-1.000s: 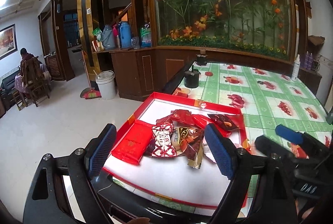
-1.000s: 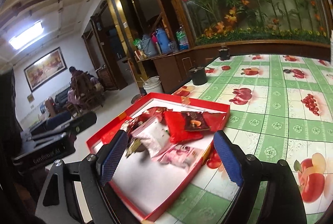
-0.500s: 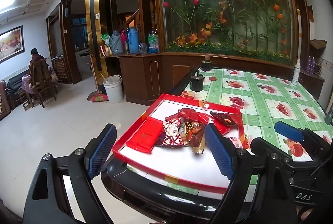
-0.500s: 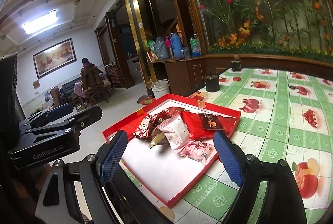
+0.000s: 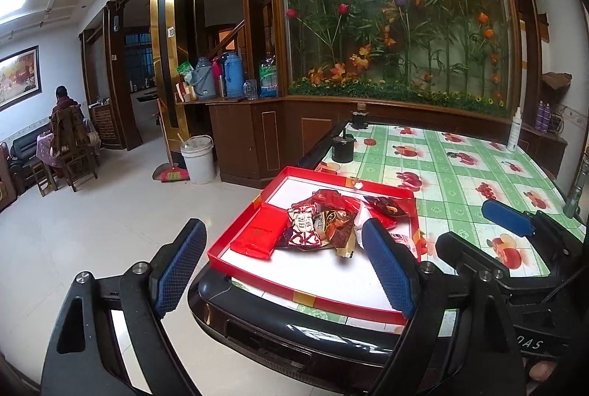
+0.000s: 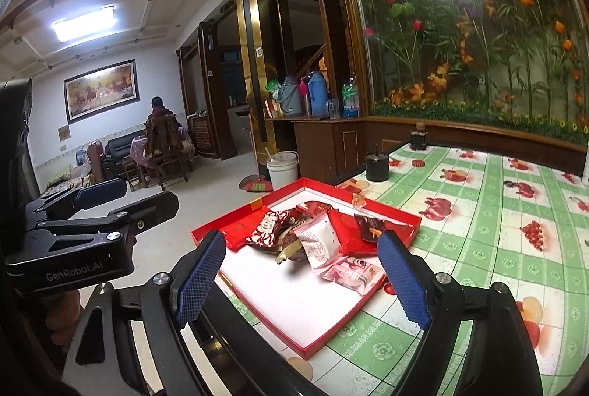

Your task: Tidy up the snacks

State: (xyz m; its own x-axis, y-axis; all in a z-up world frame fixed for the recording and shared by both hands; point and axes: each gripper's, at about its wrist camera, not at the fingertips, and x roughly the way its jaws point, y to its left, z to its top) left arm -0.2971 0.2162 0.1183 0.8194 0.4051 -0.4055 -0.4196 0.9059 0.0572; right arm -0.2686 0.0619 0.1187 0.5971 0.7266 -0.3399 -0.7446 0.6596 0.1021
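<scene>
A shallow red tray (image 5: 294,289) with a white floor sits at the near corner of the table; it also shows in the right wrist view (image 6: 324,340). A heap of snack packets (image 5: 324,223) lies in its far half: a flat red packet (image 5: 259,234), a red-and-white one, brown ones, a white one (image 6: 322,241) and a pink one (image 6: 351,272). My left gripper (image 5: 283,272) is open and empty, held back from the tray's near edge. My right gripper (image 6: 302,285) is open and empty, above the tray's near part.
The table (image 6: 497,248) has a green cloth with fruit prints and a dark rounded edge (image 5: 279,329). A black pot (image 5: 343,148) and a small jar (image 5: 359,118) stand at the far left edge. A white spray bottle (image 5: 514,131) stands far right. A white bucket (image 5: 198,160) is on the floor.
Both grippers have drawn back and up from the tray, so the tray and snacks look smaller and farther. Both stayed open. The snacks have not moved.
</scene>
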